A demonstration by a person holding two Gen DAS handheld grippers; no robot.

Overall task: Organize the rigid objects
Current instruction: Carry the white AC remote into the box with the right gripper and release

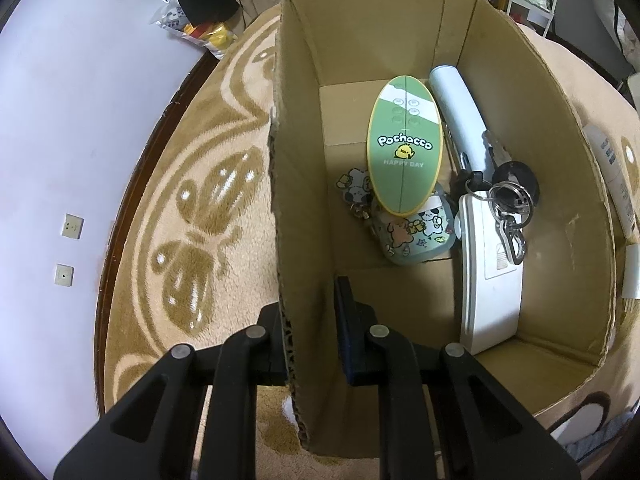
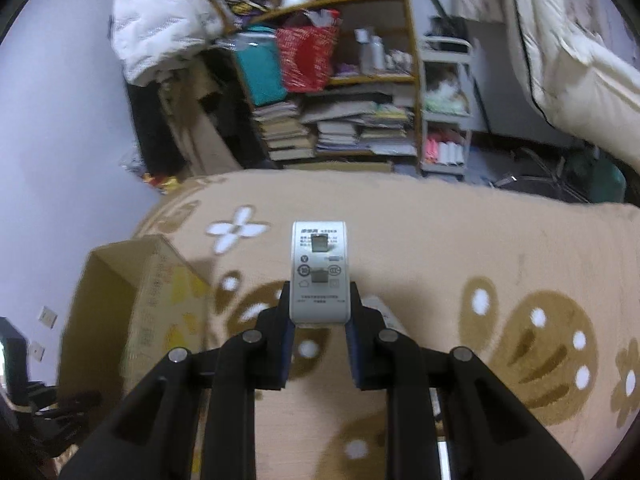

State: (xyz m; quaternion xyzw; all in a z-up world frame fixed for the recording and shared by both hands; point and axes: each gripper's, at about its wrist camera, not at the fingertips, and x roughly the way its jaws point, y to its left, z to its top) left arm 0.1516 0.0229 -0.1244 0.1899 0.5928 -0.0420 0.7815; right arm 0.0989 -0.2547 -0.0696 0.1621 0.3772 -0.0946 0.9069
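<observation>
A white plug adapter point(image 2: 319, 272) is clamped between the two fingers of the right gripper point(image 2: 319, 320). It is a small rounded block with grey printed text, round certification marks and two dark slots on the face turned toward the camera; most of it stands out beyond the fingertips. It is held above a beige rug point(image 2: 460, 240) patterned with brown butterflies and white flowers. To the left of the right fingers, a cardboard box point(image 2: 132, 300) is seen from outside, blurred.

The left gripper point(image 1: 316, 312) is closed on the left wall of the same cardboard box point(image 1: 296, 160): one finger is outside the wall, the other, blue-padded, finger point(image 1: 346, 332) is inside, and the wall is pinched between them.

Ahead of the left fingers, on the box floor, five kinds of thing can be counted. One green oval case point(image 1: 405, 144), lettered "Pochacco" with a yellow chick, lies farthest in. Just to its right lies one pale blue cylinder point(image 1: 456, 112). One bunch of keys point(image 1: 508, 200) with a black fob and a metal clip rests on one long white device point(image 1: 490, 280), nearer the fingers on the right. One pale green pouch point(image 1: 416, 232) with cartoon dogs lies under the near end of the case, with one small cartoon charm point(image 1: 354, 186) just to its left.
</observation>
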